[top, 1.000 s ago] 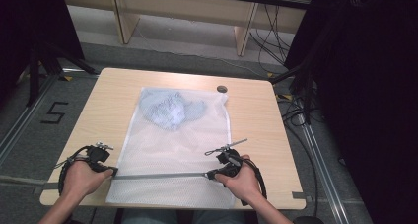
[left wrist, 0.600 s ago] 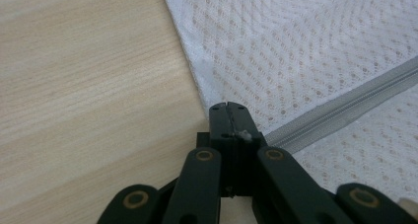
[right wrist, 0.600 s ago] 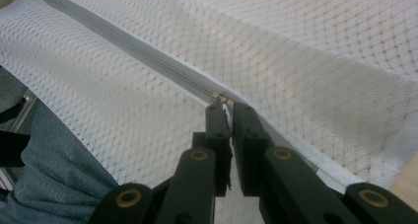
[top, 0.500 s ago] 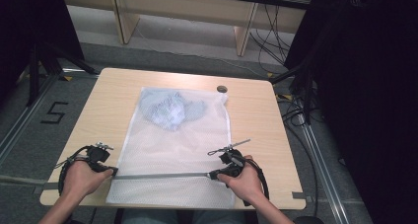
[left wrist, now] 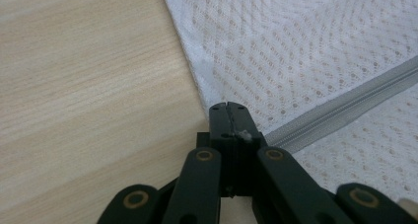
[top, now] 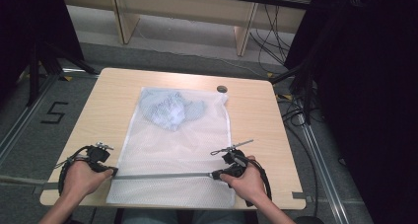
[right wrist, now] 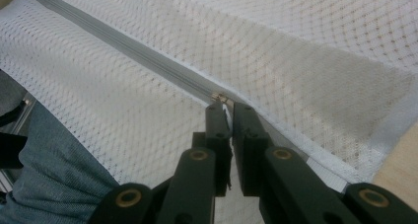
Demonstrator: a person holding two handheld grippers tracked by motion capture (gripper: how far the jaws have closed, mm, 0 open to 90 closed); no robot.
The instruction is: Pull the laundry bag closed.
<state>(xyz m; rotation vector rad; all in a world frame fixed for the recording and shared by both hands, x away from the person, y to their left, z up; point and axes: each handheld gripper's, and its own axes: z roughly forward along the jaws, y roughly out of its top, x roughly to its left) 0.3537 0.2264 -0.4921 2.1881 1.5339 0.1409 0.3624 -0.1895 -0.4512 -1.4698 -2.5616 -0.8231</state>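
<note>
Two hand-held grippers clamp the zipper of a mesh laundry bag on the desk.

The white mesh bag (top: 175,145) lies flat in the middle of the desk (top: 256,120), its near edge hanging over the 6 o'clock side, with a bundle of light blue clothes (top: 170,109) inside toward 12 o'clock. A grey zipper (top: 162,175) runs across the bag near its 6 o'clock end. The left hand-held gripper (left wrist: 228,107) sits at about 8 o'clock, its jaws pressed together on the zipper's end at the bag's side seam. The right hand-held gripper (right wrist: 226,104) sits at about 4 o'clock, its jaws nearly closed with a thin gap, pinching the small metal zipper pull (right wrist: 220,98). A small dark round disc (top: 222,89) rests on the desk near 1 o'clock, just beside the bag's far corner.
</note>
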